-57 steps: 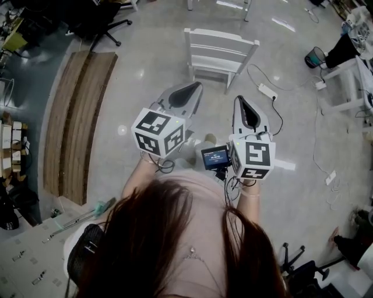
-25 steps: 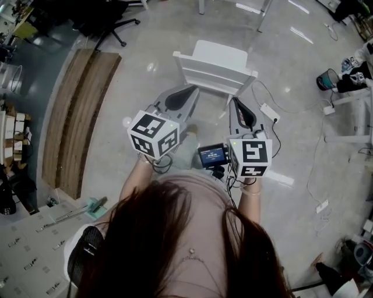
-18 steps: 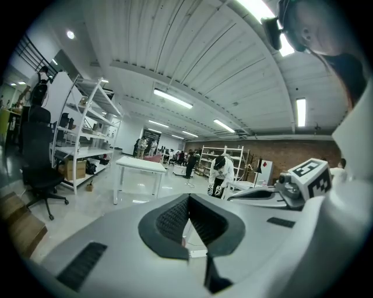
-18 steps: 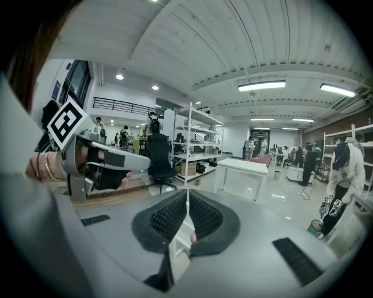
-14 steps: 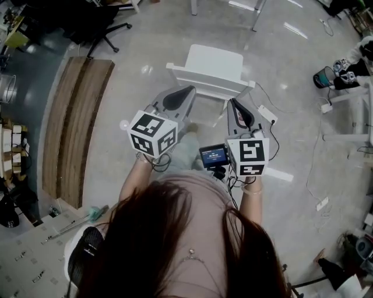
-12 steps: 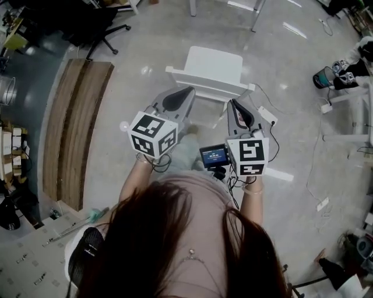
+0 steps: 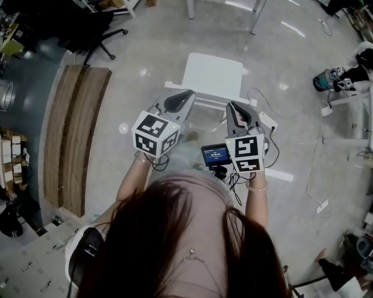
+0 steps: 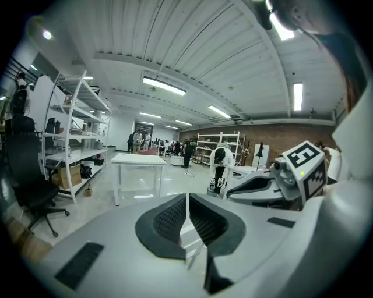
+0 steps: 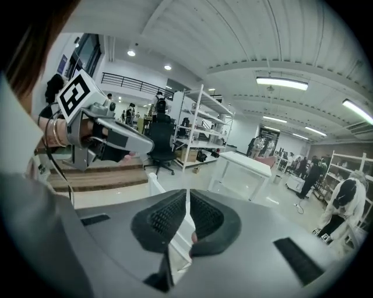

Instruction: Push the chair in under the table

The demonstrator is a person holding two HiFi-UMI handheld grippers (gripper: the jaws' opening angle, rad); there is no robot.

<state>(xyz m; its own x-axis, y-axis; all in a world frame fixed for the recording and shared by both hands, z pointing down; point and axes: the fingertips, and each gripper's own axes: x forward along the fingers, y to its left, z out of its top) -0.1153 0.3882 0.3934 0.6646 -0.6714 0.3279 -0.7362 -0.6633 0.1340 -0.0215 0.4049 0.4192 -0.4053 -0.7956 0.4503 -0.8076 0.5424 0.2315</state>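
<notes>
A white wooden chair (image 7: 213, 74) stands on the floor in front of me, its backrest toward me. Beyond it, at the top of the head view, are the legs of the white table (image 7: 190, 8); the left gripper view shows the whole table (image 8: 138, 160). My left gripper (image 7: 179, 99) is shut and empty, its tip over the left end of the backrest. My right gripper (image 7: 238, 110) is also shut and empty, over the right end. Whether either tip touches the rail I cannot tell. White chair parts (image 9: 156, 187) show past the shut jaws in the right gripper view.
Wooden planks (image 7: 73, 134) lie on the floor at the left, with a black office chair (image 7: 99, 29) behind them. A power strip and cables (image 7: 265, 119) lie right of the chair. Shelving (image 8: 70, 145) stands left of the table, and a person (image 8: 221, 166) bends over at the right.
The chair has come closer in the head view. Both grippers have moved forward and down, so their tips now lie over the chair's backrest. Their jaws stayed shut.
</notes>
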